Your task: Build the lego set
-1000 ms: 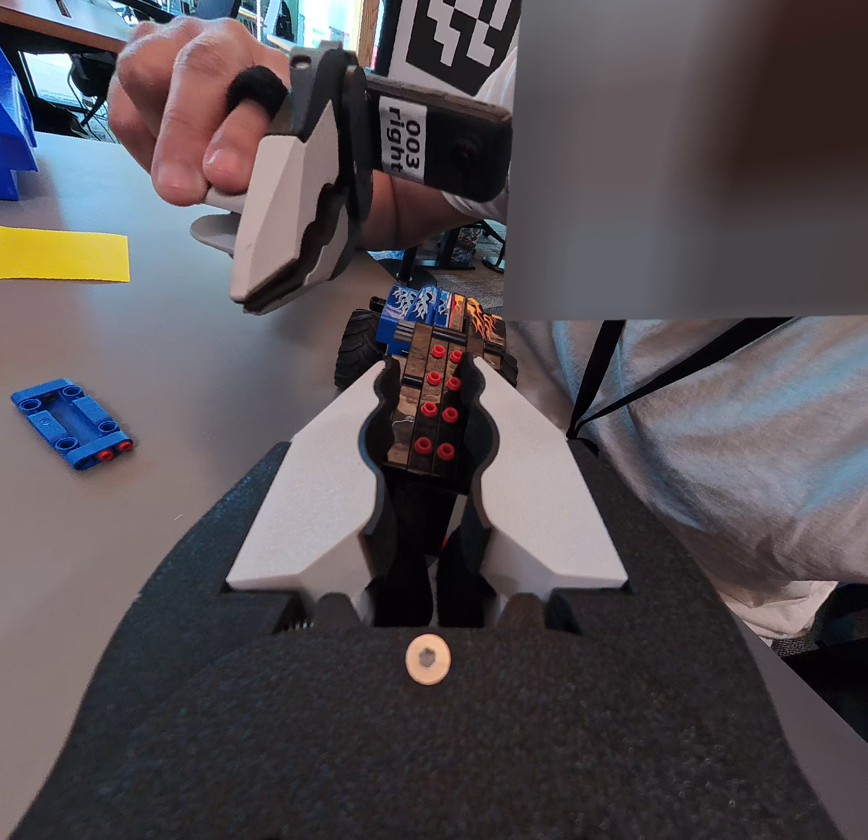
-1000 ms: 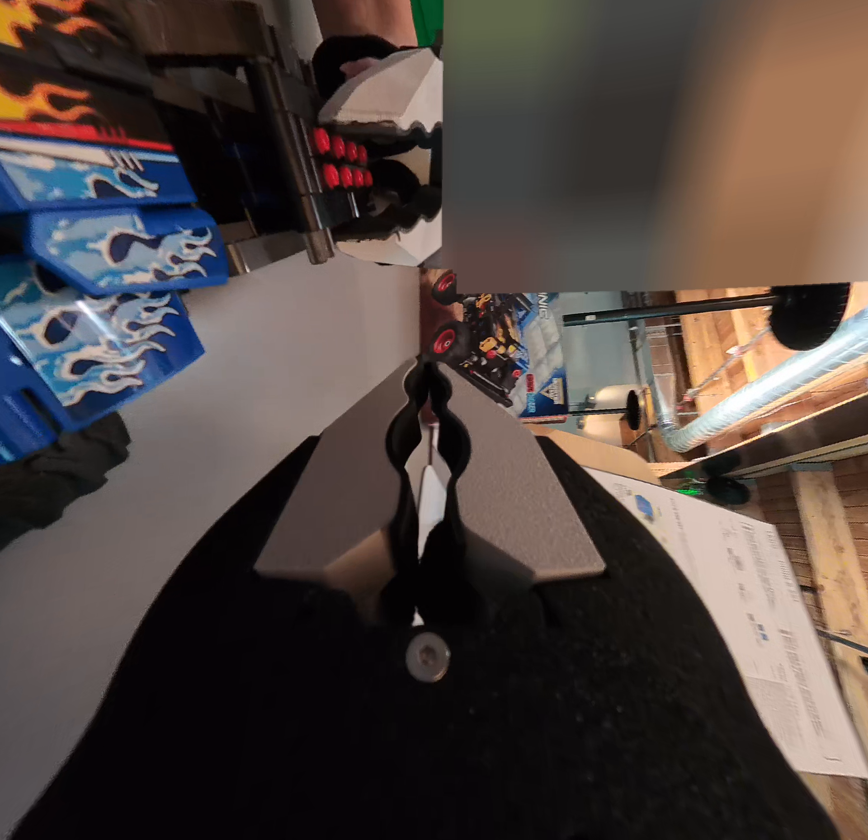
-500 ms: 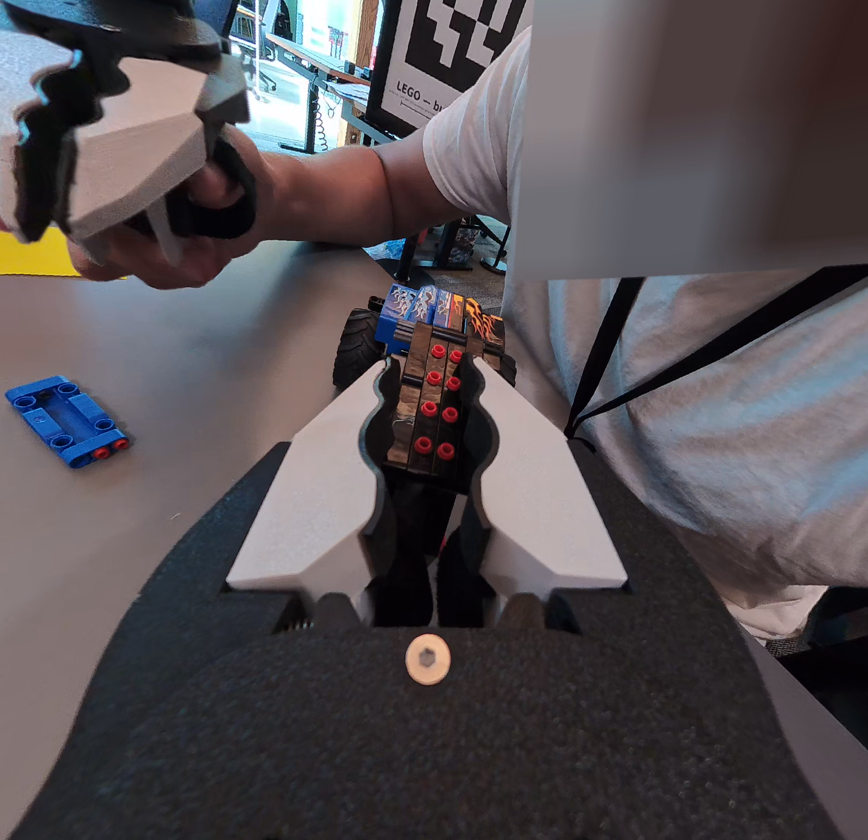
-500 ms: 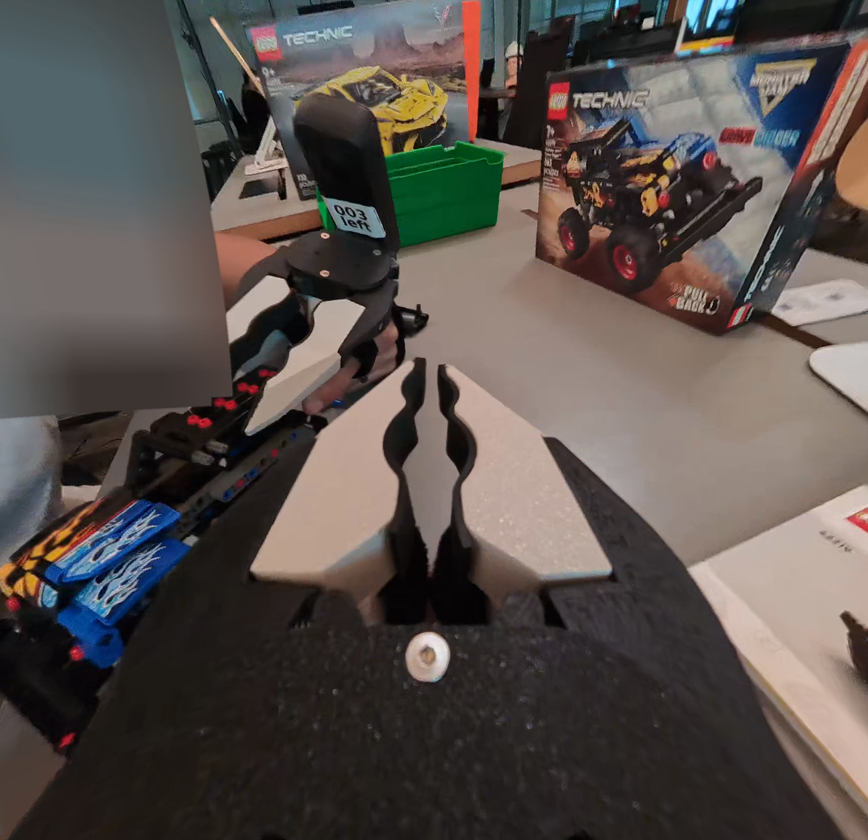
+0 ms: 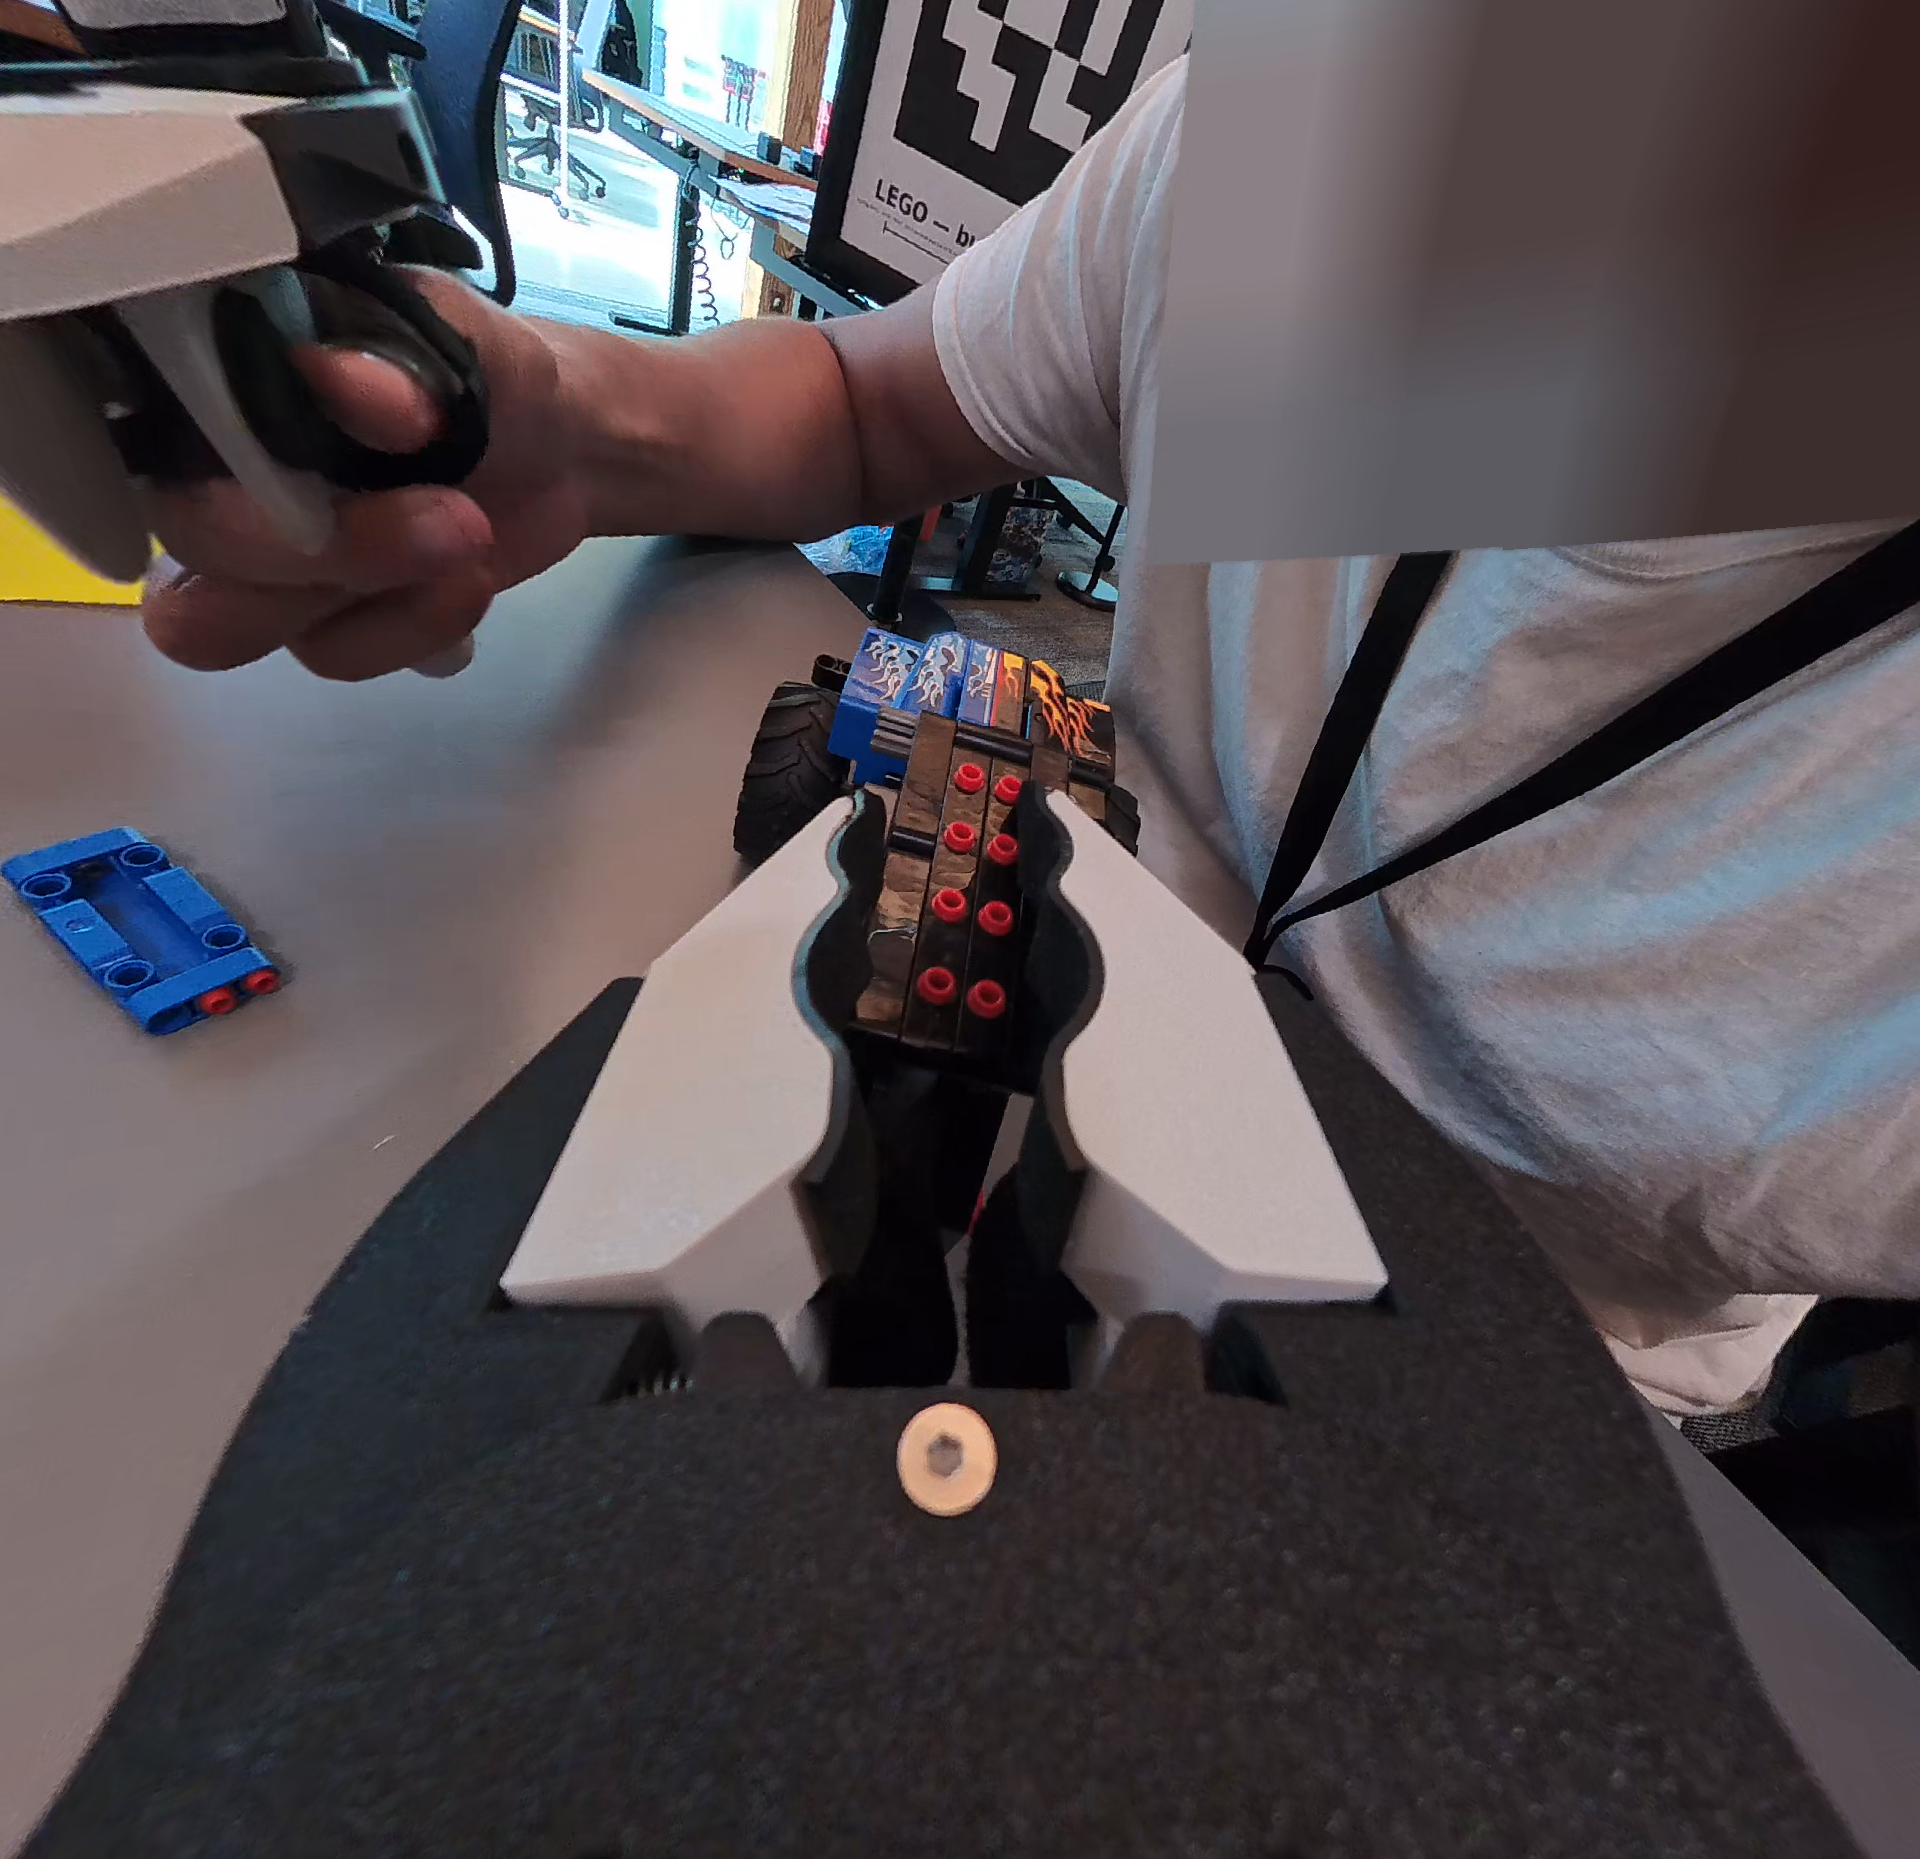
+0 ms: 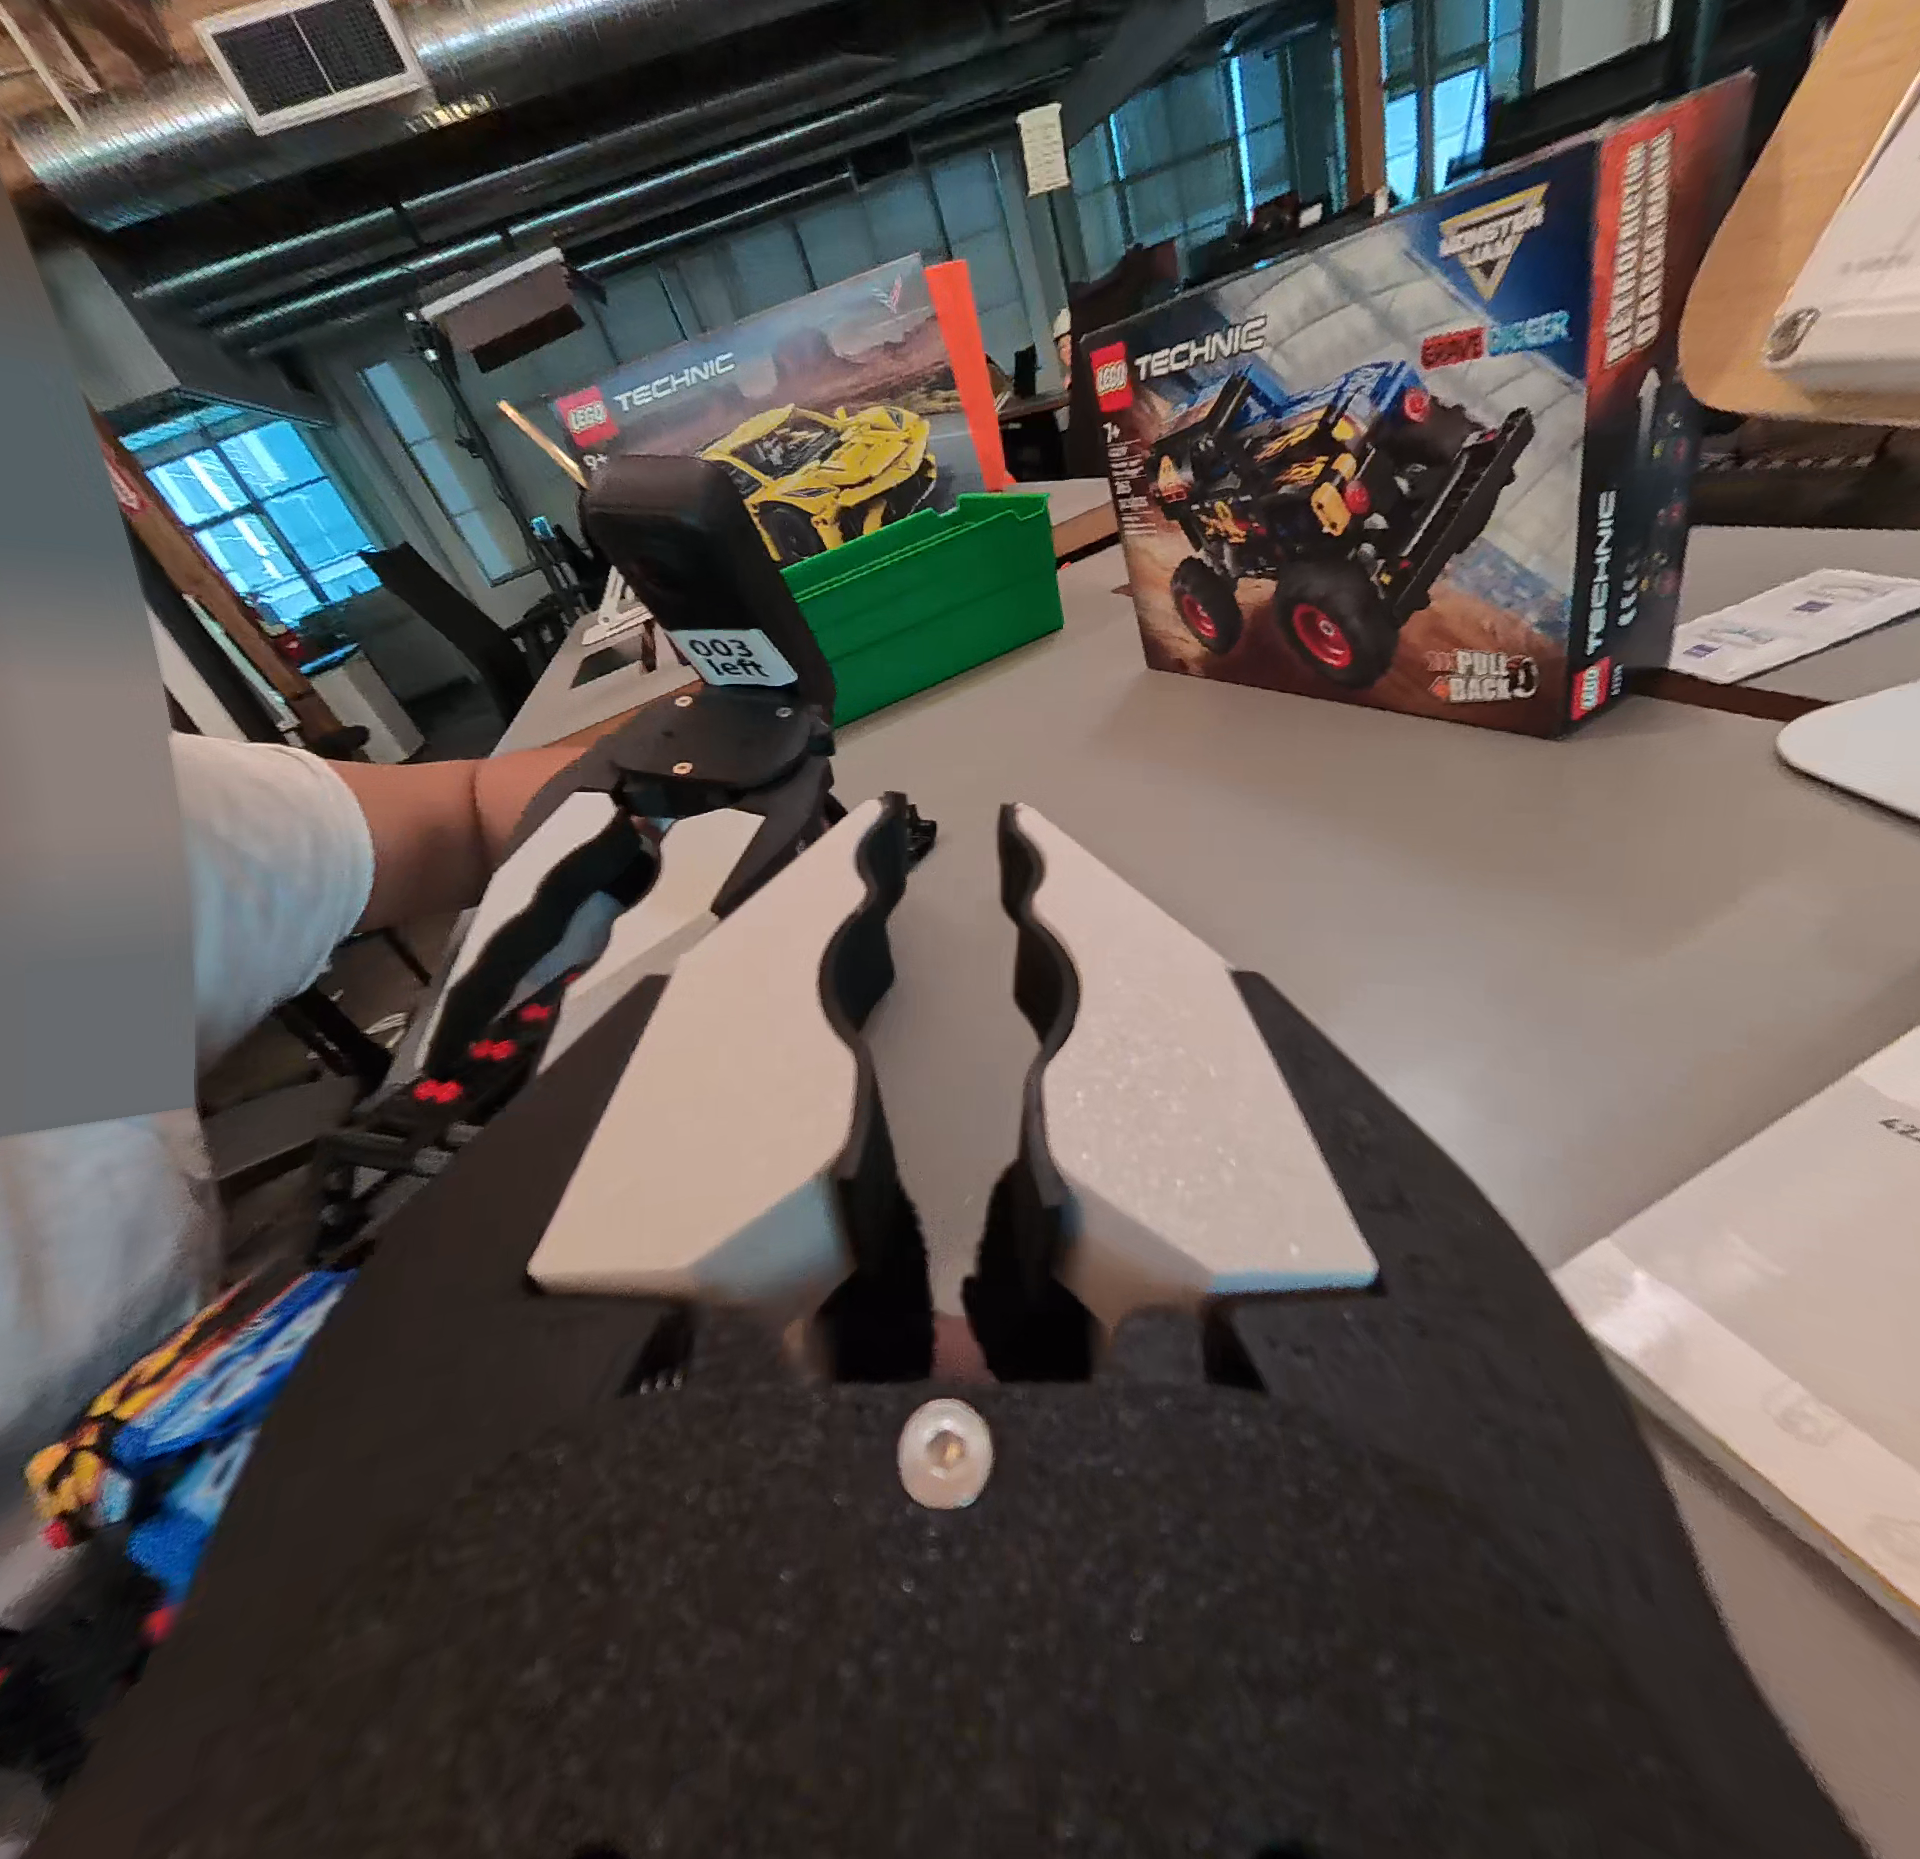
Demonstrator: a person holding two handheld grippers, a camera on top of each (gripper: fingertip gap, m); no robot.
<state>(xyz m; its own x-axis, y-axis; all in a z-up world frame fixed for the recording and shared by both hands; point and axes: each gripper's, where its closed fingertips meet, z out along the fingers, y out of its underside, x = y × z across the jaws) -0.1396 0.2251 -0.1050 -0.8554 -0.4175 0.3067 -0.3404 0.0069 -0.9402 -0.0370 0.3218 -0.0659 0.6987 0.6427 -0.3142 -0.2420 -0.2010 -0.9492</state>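
Observation:
My left gripper (image 5: pixel 940 807) is shut on the black beam frame with red pins of a toy monster truck (image 5: pixel 940 682), which has blue and orange flame panels and a black tyre. The truck sits at the grey table's near edge, close to a person's torso. The right wrist view shows the left gripper (image 6: pixel 499 1040) holding the truck (image 6: pixel 197 1394) at lower left. My right gripper (image 6: pixel 948 817) is open and empty above the table. It appears in the left wrist view (image 5: pixel 125 199) at upper left, above a blue studded plate (image 5: pixel 140 926) lying on the table.
A monster-truck box (image 6: pixel 1382 521) stands on the grey table (image 6: pixel 1299 926) at the right. A yellow-car box (image 6: pixel 769 417) and a green bin (image 6: pixel 935 583) stand farther back. A booklet (image 6: pixel 1766 1342) lies at the near right. A yellow sheet (image 5: pixel 52 562) lies far left.
My right gripper swung away from the truck, turned upright, rose toward the upper left of the left wrist view, and its jaws parted wider. My left gripper kept its hold, unmoved.

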